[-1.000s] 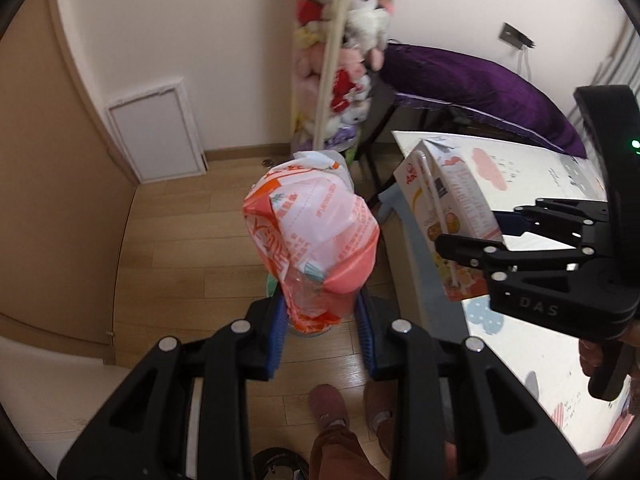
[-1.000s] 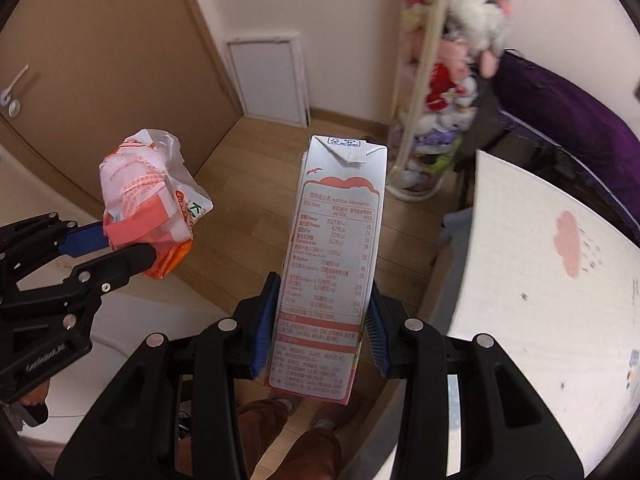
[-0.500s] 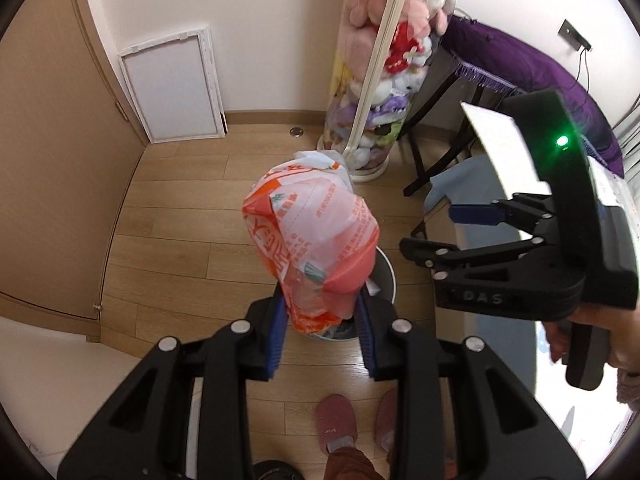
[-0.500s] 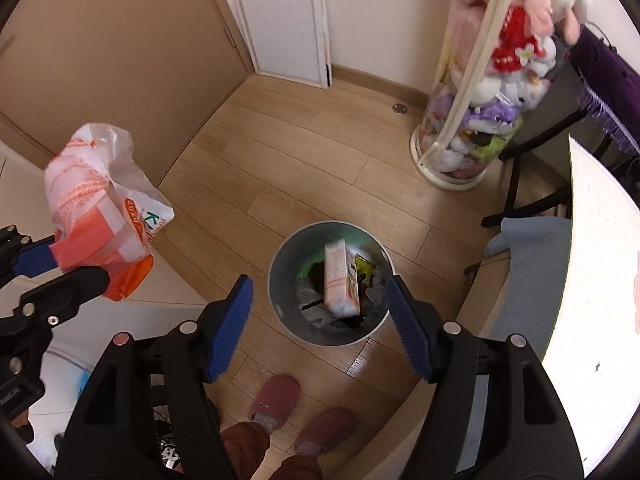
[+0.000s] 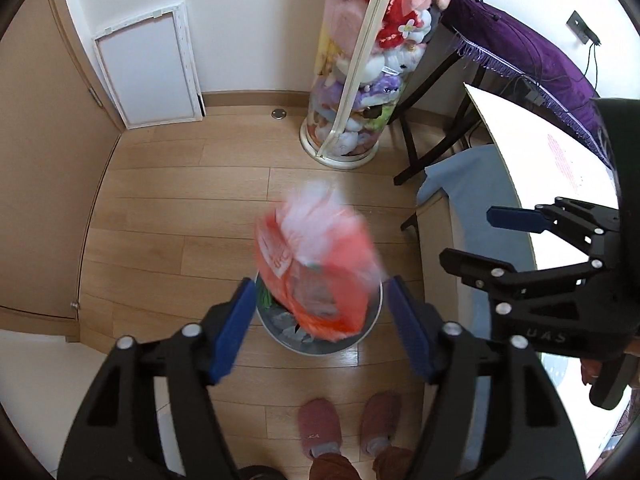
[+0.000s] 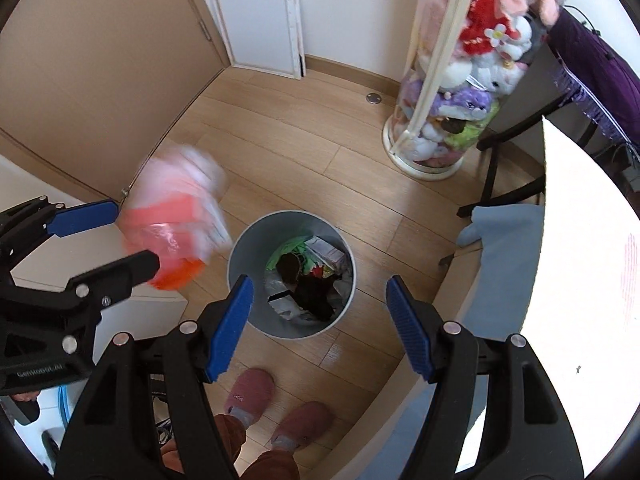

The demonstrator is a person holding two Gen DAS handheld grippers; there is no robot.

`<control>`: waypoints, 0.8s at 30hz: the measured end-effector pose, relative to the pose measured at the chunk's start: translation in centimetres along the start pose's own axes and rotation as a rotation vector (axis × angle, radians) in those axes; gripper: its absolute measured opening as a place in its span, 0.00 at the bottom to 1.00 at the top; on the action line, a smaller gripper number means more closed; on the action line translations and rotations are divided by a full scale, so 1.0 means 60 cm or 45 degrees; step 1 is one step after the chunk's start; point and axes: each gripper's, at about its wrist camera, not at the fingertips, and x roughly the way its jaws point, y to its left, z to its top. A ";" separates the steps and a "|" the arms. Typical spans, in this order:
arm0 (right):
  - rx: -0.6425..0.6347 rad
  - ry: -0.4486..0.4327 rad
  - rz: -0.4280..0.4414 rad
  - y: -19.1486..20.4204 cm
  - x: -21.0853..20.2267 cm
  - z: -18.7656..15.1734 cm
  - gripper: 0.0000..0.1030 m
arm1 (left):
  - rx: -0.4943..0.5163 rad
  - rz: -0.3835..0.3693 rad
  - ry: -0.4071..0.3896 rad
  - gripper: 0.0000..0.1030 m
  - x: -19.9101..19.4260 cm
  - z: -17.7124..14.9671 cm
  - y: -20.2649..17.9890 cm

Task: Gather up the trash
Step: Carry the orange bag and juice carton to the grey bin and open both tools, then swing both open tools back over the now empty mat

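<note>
Left gripper (image 5: 318,330) opening, letting go of the orange-and-white bag (image 5: 316,268), now blurred and dropping toward the grey bin (image 6: 240,256) near the slippers (image 6: 250,394). Right gripper (image 6: 320,326) hanging released, carton gone in already. Counting: one bag, one bin, two slippers.

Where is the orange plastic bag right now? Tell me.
In the left wrist view the orange plastic bag is blurred in mid-air between the opening left tool's pads, just above the grey bin.

Orange bag (image 5: 316,272) motion-blurred
</note>
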 end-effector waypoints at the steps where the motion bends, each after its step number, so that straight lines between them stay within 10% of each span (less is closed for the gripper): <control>1: 0.010 0.002 -0.006 -0.004 -0.001 0.000 0.64 | 0.012 0.012 0.012 0.67 0.002 0.000 -0.003; 24: 0.341 -0.170 -0.162 -0.007 -0.328 -0.074 0.64 | 0.406 0.041 -0.027 0.70 -0.237 0.009 -0.130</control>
